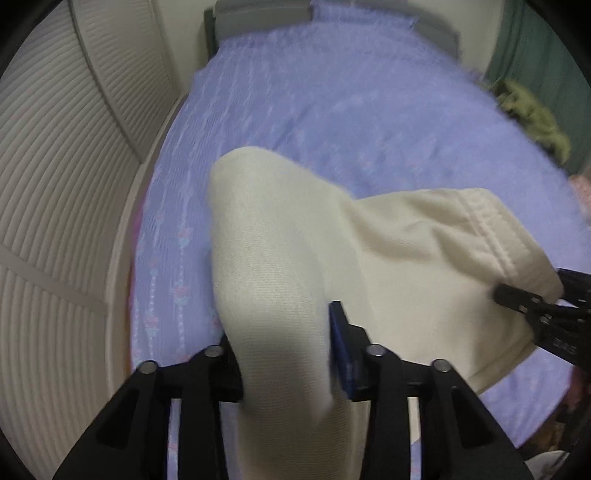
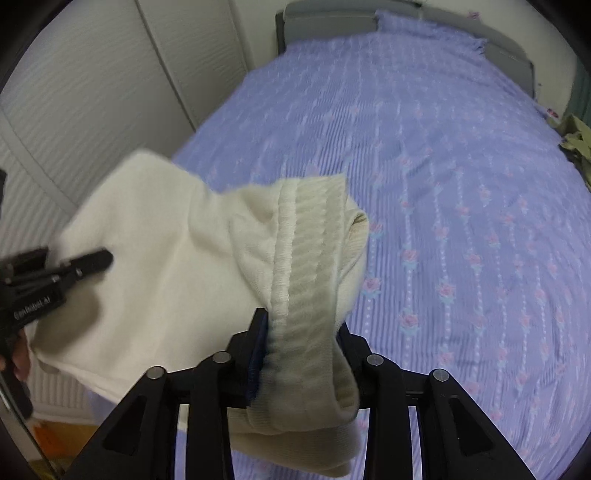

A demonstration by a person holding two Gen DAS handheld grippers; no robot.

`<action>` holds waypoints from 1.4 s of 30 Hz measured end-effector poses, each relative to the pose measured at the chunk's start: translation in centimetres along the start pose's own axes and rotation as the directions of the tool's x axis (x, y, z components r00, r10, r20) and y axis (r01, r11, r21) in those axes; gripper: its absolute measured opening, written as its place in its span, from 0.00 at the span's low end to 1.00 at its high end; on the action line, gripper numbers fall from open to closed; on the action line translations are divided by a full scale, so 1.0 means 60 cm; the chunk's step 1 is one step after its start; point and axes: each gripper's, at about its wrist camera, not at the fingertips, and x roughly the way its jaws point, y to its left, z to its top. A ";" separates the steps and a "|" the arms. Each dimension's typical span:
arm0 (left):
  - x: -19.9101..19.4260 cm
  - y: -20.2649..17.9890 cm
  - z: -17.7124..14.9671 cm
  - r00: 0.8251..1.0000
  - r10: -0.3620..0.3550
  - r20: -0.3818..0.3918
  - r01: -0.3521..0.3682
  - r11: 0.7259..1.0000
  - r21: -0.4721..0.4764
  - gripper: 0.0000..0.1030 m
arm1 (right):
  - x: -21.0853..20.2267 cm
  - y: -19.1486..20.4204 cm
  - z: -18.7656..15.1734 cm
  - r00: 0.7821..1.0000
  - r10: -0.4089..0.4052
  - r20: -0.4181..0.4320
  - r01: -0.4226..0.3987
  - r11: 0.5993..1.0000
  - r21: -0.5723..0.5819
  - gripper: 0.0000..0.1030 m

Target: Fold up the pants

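Observation:
The cream pants [image 1: 280,258] hang in the air above the purple bed, held by both grippers. My left gripper [image 1: 284,350] is shut on a fold of the plain cloth, which drapes over and hides the fingertips. My right gripper [image 2: 299,354] is shut on the ribbed waistband [image 2: 314,258]. The right gripper also shows in the left wrist view [image 1: 532,299], at the waistband's edge. The left gripper shows at the left of the right wrist view [image 2: 88,262], on the cloth.
The bed [image 2: 461,184] with a purple flowered cover fills the space ahead, with a grey headboard [image 2: 325,22] at the far end. White louvred wardrobe doors [image 1: 55,184] run along the left. An olive-green garment [image 1: 535,118] lies at the bed's right edge.

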 end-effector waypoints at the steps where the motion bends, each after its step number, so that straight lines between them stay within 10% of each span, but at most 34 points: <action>1: 0.026 0.005 -0.003 0.998 0.039 -0.045 -0.040 0.999 -0.008 0.43 | 0.023 -0.005 -0.003 0.998 -0.015 -0.056 0.015 1.000 0.009 0.44; 4: 0.059 0.019 -0.021 0.968 0.229 -0.103 -0.230 0.973 -0.005 0.48 | 0.032 -0.004 -0.020 0.991 -0.125 -0.050 0.124 0.992 -0.016 0.64; 10: -0.005 0.019 -0.057 0.959 0.280 -0.036 -0.282 0.957 -0.072 0.61 | -0.013 -0.050 -0.051 0.982 -0.189 -0.028 0.190 0.981 0.025 0.73; 24: -0.331 -0.241 -0.117 0.926 0.162 0.341 -0.135 0.986 -0.100 0.89 | -0.338 -0.117 -0.171 0.940 -0.110 0.322 0.120 0.993 -0.011 0.85; 42: -0.538 -0.627 -0.276 0.892 0.083 0.445 -0.057 0.996 -0.070 0.99 | -0.623 -0.360 -0.418 0.878 -0.128 0.460 0.116 0.992 0.055 0.87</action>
